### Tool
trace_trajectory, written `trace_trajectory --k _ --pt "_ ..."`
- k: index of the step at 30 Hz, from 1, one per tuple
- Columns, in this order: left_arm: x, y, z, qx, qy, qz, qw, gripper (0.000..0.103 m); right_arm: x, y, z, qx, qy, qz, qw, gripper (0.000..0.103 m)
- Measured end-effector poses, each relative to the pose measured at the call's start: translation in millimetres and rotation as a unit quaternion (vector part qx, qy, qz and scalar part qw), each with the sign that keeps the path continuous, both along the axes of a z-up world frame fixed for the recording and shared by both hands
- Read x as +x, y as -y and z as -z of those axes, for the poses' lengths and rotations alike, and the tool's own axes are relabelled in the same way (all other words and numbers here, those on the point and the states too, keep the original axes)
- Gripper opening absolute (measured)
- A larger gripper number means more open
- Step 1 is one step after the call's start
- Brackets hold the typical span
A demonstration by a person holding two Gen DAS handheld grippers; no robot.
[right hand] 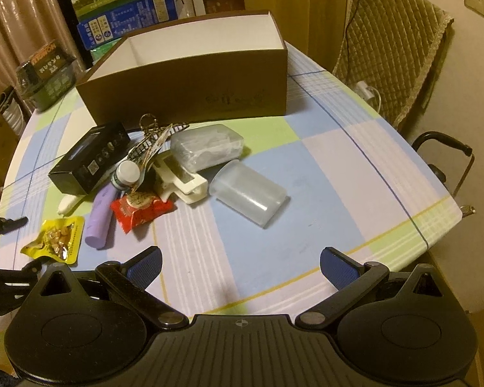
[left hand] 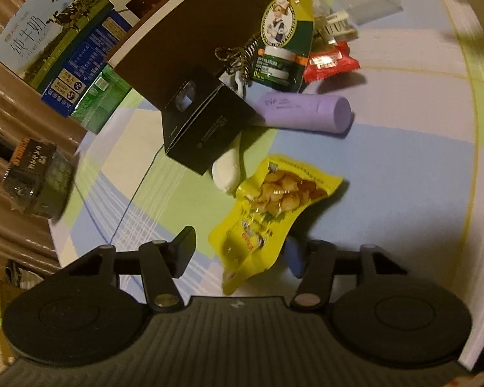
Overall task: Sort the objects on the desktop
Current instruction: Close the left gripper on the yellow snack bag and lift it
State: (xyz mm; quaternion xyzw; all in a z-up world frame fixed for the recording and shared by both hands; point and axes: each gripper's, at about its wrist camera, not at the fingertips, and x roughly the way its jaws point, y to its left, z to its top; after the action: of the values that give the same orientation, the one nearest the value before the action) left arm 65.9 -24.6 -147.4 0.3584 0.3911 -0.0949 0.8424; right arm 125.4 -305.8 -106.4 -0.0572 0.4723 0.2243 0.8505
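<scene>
My left gripper: fingers either side of the yellow snack bag, not clearly pinching it
My right gripper: spread wide, nothing between
Snack bag: on the tablecloth, well in front of the brown box
Purple tube: just beside the bag, nearer the box

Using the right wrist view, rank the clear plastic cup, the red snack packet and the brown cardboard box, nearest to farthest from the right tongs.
1. Clear plastic cup, lying on its side, centre.
2. Red snack packet, left of the cup, slightly farther.
3. Brown cardboard box, open, at the table's far side.
</scene>
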Motion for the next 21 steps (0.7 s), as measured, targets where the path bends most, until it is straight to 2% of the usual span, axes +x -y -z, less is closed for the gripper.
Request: trace_trajectory --k 1,2,5,9,13,17,19,21 --pt "3 -1 0 -0.006 -0.002 0.000 1.0000 0.051 1 1 0 -0.001 -0.001 0.001 1.000 0.101" --pt "7 -3 -1 -0.014 -0.008 0.000 0.9999 0.044 3 1 0 -0.001 -0.001 0.002 1.000 0.101" --pt "20 -10 -5 -0.064 -0.047 -0.001 0.9968 0.020 7 2 1 -0.003 -0.004 0.004 1.000 0.101" --pt "28 -12 -9 -0.078 -0.064 -0.014 0.9949 0.016 11 4 3 -0.005 -0.007 0.005 1.000 0.101" --pt "31 -22 -22 -0.129 -0.090 -0.040 0.9867 0.013 17 6 7 -0.005 -0.011 0.005 1.000 0.101" --pt "32 -37 -37 -0.197 -0.115 -0.095 0.9690 0.011 26 5 11 -0.006 -0.016 -0.003 1.000 0.101" --pt "33 -47 -46 -0.243 -0.122 -0.131 0.9535 0.009 30 4 13 -0.005 -0.018 -0.010 1.000 0.101" --pt "35 -60 -55 -0.294 -0.126 -0.166 0.9327 0.008 35 1 14 -0.004 -0.017 -0.019 1.000 0.101"
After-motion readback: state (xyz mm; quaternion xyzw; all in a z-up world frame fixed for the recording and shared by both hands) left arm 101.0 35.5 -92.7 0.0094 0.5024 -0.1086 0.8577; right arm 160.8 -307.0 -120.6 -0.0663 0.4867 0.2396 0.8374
